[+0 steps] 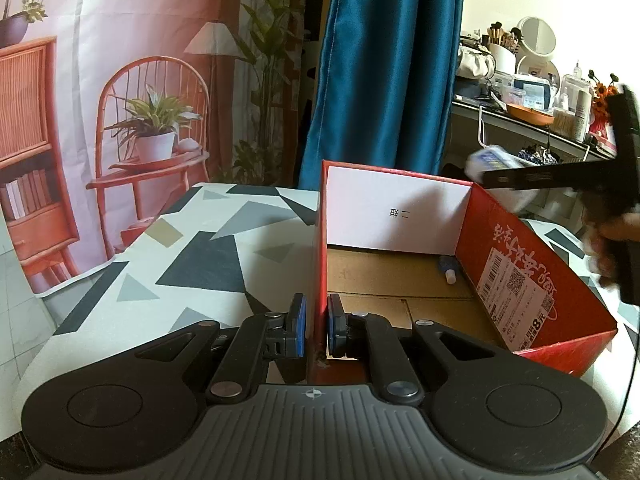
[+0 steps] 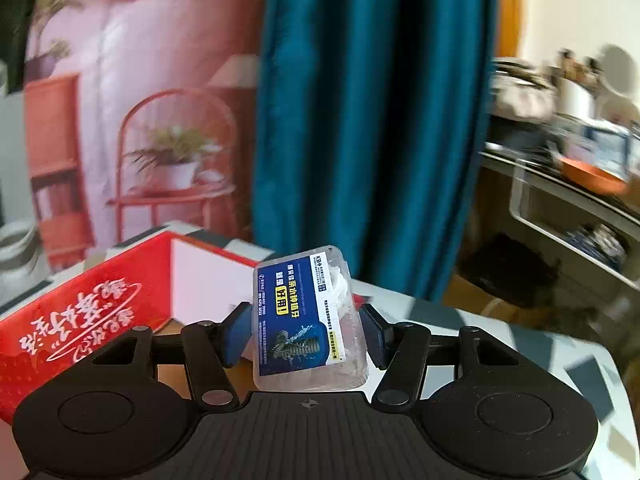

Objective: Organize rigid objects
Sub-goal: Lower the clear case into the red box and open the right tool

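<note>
A red cardboard box [image 1: 520, 264] with a brown floor stands open on the patterned table. My left gripper [image 1: 317, 326] is shut on the box's near left wall [image 1: 319, 240]. A small white bottle [image 1: 449, 270] lies inside at the far right corner. My right gripper [image 2: 306, 330] is shut on a clear plastic case with a blue label [image 2: 308, 316], held above the table right of the box [image 2: 80, 300]. In the left wrist view the right gripper [image 1: 552, 178] hovers over the box's right wall with the blurred case [image 1: 492, 160].
The table [image 1: 192, 248] has a grey and white geometric cloth. A blue curtain [image 1: 384, 68] and a printed pink backdrop [image 1: 120, 80] hang behind. A cluttered shelf [image 1: 532, 92] stands at the right.
</note>
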